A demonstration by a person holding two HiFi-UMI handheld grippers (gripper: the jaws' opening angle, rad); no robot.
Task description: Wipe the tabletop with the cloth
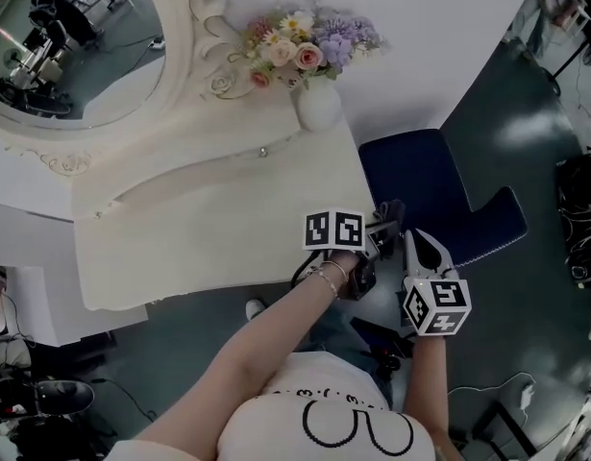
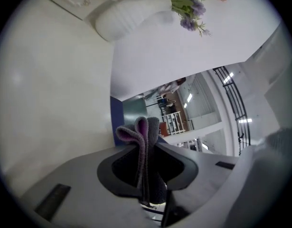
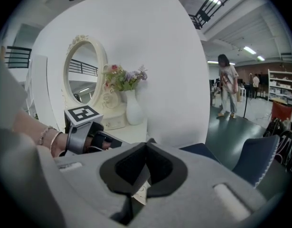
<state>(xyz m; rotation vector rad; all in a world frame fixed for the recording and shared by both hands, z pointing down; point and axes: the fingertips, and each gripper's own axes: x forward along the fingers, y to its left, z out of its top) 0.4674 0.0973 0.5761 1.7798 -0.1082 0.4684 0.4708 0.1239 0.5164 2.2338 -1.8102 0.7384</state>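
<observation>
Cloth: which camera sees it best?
The left gripper view: the cloth stands folded, up close, between its closed jaws. The head view shows at most a dark bit; the right gripper view shows nothing clear.

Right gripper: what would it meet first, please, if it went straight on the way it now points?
Probably the white wall behind the table, after passing over the tabletop near its corner; depth is unclear, so the tabletop could come first.

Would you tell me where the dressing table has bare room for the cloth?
The whole front tabletop is bare, from the raised drawer ledge to the near edge. Crowded only at the back right, round the flower vase.
</observation>
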